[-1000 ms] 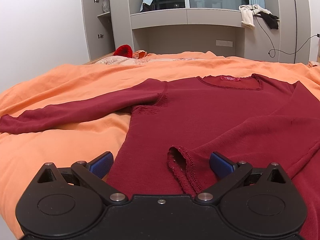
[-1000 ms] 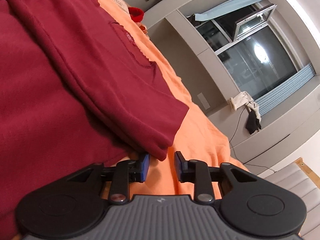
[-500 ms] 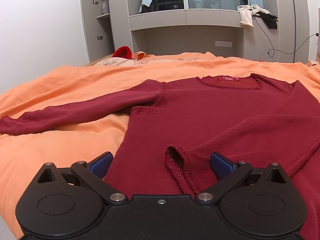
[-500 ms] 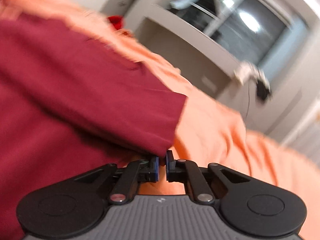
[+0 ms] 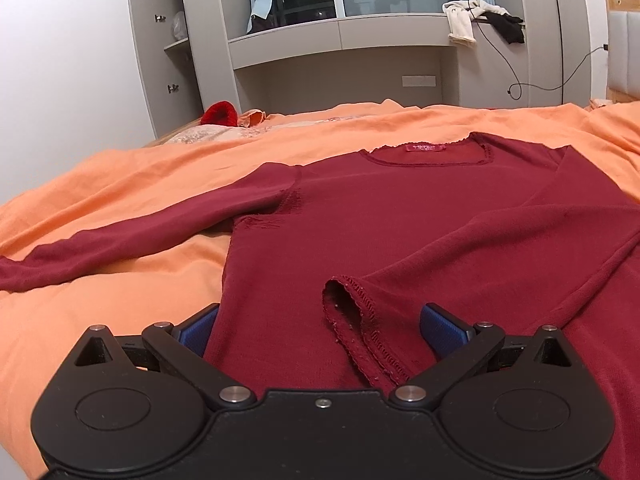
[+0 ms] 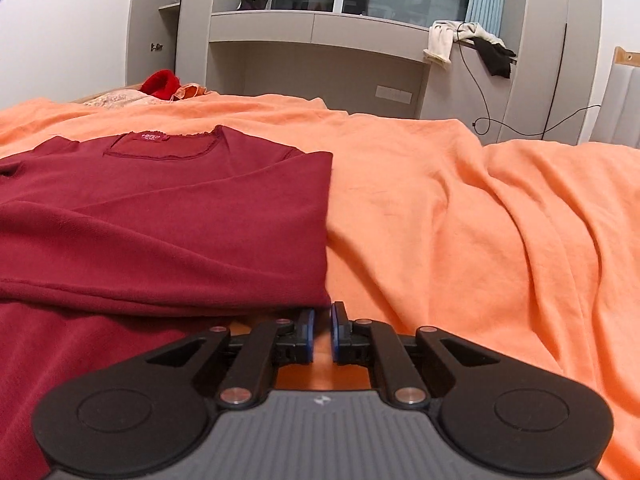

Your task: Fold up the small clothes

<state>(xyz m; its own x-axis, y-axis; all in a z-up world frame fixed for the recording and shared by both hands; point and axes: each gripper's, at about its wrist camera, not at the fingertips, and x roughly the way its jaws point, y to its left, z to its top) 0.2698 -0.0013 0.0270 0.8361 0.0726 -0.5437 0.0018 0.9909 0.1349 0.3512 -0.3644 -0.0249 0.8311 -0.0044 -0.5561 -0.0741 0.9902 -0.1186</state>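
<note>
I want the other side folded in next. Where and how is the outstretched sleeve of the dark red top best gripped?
Probably at the cuff end of the outstretched sleeve, which lies flat on the orange sheet, clear of the body. Come from its open outer side with the open left gripper, pinching across the thin flat edge.

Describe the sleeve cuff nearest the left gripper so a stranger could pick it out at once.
Start at the orange bedspread and find the dark red long-sleeved top spread flat on it. One sleeve is folded across the body, and its cuff lies between the left gripper's wide-open blue pads. Unlike the other sleeve, stretched onto the bedspread, this one shows an open, stitched hem.
</note>
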